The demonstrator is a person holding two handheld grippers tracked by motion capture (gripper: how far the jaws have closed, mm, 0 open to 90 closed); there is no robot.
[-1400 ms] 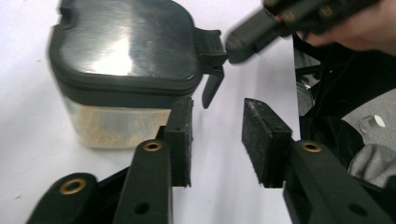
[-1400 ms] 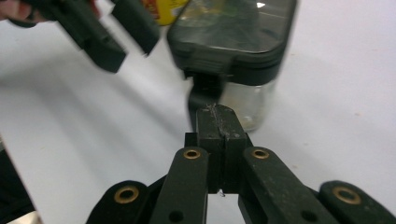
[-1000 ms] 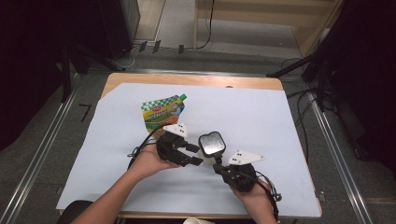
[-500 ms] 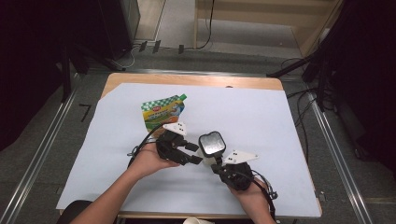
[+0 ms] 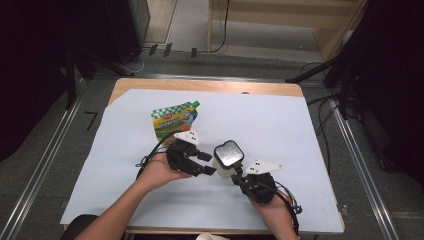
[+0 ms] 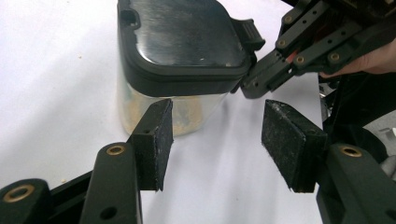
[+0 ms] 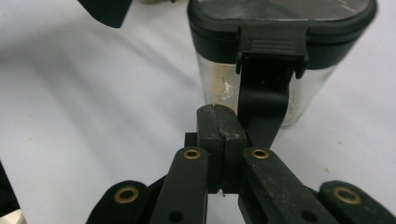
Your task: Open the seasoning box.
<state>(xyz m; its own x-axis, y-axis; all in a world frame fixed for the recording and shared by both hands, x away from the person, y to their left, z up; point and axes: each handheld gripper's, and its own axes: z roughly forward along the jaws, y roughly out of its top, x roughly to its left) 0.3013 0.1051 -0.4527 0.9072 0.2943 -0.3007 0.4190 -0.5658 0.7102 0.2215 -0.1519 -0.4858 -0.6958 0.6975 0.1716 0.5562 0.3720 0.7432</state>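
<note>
Near the table's front edge, between your two hands, the clear container (image 5: 226, 161) stands upright on the white sheet (image 5: 300, 130) with its black lid (image 6: 182, 39) on. Your right gripper (image 7: 220, 122) has its jaws pressed together, empty, tip beside the hanging latch (image 7: 264, 100) — probably to lever it. Your left gripper (image 6: 215, 135) waits wide apart, just short of the container's side — likely to steady it.

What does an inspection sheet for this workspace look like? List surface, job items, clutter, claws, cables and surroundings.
Surface: table under a pale sheet.
Job items: clear container, black latched lid, standing upright.
Clutter: green pouch lying flat.
Claws: left claw open, short of the container; right claw shut, beside the lid's latch strap.
Cables: black cable trails from the left claw.
Surroundings: grey floor, floor cables.
</note>
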